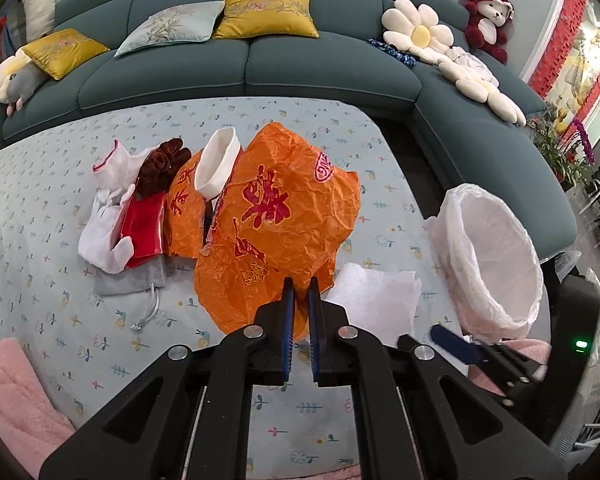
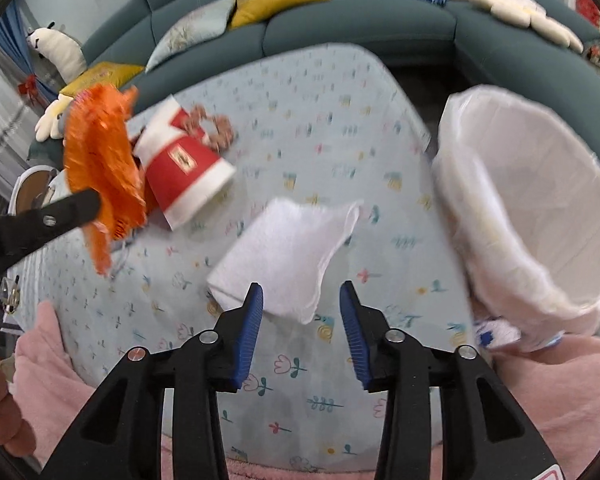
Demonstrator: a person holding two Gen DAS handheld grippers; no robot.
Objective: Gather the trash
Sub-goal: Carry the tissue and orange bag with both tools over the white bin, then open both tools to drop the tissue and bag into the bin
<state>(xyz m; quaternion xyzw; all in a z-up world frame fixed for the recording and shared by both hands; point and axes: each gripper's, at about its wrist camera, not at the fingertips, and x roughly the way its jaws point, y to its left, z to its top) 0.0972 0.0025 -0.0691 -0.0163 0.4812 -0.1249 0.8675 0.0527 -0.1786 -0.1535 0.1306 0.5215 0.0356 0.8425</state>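
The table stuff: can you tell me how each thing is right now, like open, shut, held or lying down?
left gripper: jaws shut on the orange bag
right gripper: jaws open, holding nothing
orange bag: crumpled, pinched at its edge
paper cup: tipped on its side
white tissue: lying loose on the table
trash bin: open, lined with a white bag

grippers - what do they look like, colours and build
Both match. The left gripper and right gripper have matte black plastic linkage arms with triangular cut-outs and round silver pivot pins. The fingers are faced with ribbed blue pads. A black body with a small green light shows behind the right one in the left wrist view. No cables are visible. The person's sleeves are fuzzy pink.
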